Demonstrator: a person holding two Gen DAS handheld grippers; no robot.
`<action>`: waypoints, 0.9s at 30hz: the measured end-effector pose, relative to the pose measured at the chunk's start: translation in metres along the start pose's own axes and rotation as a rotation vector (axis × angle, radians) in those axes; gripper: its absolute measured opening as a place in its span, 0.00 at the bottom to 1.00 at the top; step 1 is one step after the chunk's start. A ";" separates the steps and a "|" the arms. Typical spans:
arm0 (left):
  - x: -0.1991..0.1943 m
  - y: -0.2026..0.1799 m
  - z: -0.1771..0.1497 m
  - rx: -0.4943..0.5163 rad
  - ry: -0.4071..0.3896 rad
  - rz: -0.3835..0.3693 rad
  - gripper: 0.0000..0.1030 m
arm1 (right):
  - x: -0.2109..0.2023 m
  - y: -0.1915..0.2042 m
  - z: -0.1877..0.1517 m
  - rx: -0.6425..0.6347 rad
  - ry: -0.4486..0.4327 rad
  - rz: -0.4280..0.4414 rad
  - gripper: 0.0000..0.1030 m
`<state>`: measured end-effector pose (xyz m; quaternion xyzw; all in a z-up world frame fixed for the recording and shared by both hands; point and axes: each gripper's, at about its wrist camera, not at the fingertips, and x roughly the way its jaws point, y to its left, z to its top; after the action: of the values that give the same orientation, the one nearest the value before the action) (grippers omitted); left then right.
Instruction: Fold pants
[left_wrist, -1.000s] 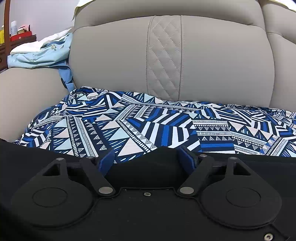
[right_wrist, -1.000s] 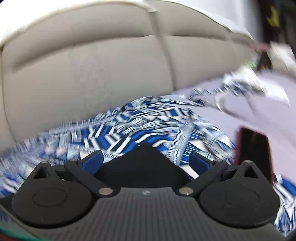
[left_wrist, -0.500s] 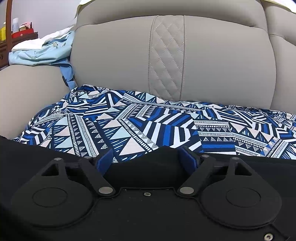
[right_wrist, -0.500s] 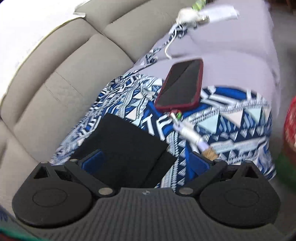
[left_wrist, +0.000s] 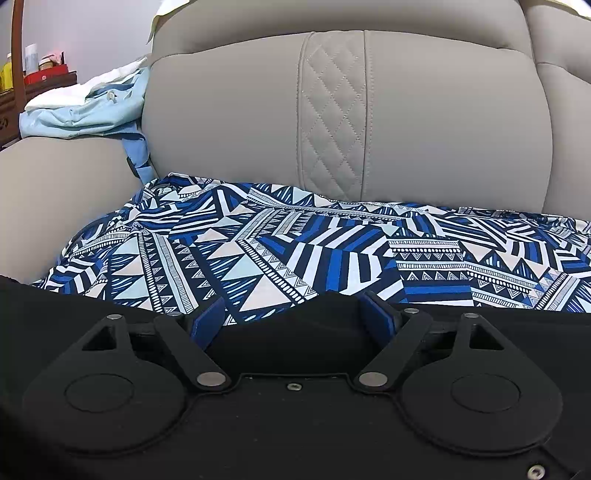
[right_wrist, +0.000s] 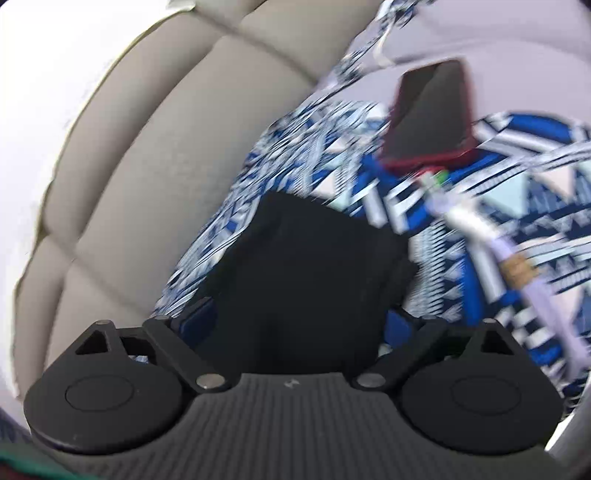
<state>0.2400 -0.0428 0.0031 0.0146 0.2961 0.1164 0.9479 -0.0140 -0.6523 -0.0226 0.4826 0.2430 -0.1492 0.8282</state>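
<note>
Black pants (left_wrist: 55, 310) lie along the front of a sofa seat, over a blue-and-white patterned cloth (left_wrist: 295, 243). In the left wrist view my left gripper (left_wrist: 295, 317) has its blue fingers (left_wrist: 207, 325) spread wide, with a raised bit of the black fabric between them. In the right wrist view, which is blurred, my right gripper (right_wrist: 295, 325) is also spread wide, and a corner of the black pants (right_wrist: 314, 266) runs up between its fingers over the patterned cloth (right_wrist: 535, 206).
A beige sofa backrest (left_wrist: 332, 110) stands behind the seat. Light blue and white clothes (left_wrist: 85, 107) lie on the left armrest. A red-cased phone (right_wrist: 432, 114) with a plugged cable (right_wrist: 480, 229) lies on the patterned cloth to the right.
The right gripper has swung and tilted, so the phone and pants corner came into view and then closer. The left gripper has stayed almost still.
</note>
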 end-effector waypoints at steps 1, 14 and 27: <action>0.000 0.000 0.000 0.000 0.000 -0.001 0.77 | 0.002 0.001 0.000 -0.004 -0.002 -0.001 0.90; 0.001 0.002 0.001 -0.012 0.009 0.007 0.82 | 0.031 0.018 0.011 -0.040 -0.132 -0.147 0.41; -0.049 0.032 -0.001 -0.004 0.033 -0.044 0.80 | 0.055 0.108 -0.029 -0.153 -0.087 -0.107 0.10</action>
<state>0.1933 -0.0235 0.0329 0.0042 0.3119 0.0966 0.9452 0.0767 -0.5746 0.0138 0.3972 0.2431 -0.1948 0.8633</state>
